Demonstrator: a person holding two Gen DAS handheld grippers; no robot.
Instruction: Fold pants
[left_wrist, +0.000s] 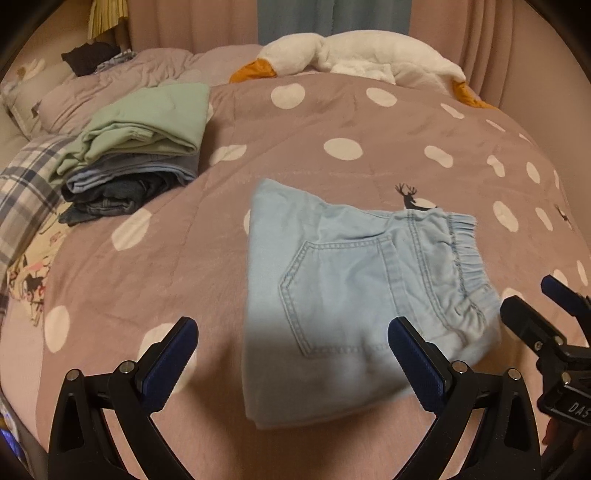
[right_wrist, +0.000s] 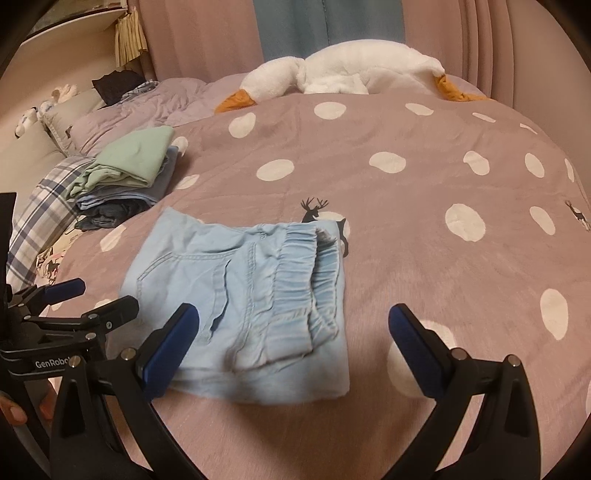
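Note:
Light blue denim pants (left_wrist: 343, 288) lie folded into a compact rectangle on the dotted pink bedspread (left_wrist: 295, 140), back pocket up and elastic waistband to the right. They also show in the right wrist view (right_wrist: 243, 295). My left gripper (left_wrist: 291, 362) is open and empty, hovering just before the pants' near edge. My right gripper (right_wrist: 291, 350) is open and empty, over the pants' near right corner. The right gripper also shows at the right edge of the left wrist view (left_wrist: 535, 306), and the left gripper at the left of the right wrist view (right_wrist: 96, 299).
A stack of folded clothes (left_wrist: 140, 147) with a green item on top sits at the left, also seen in the right wrist view (right_wrist: 129, 173). A white plush goose (left_wrist: 354, 55) lies at the far side. A plaid cloth (left_wrist: 26, 192) lies at the left edge.

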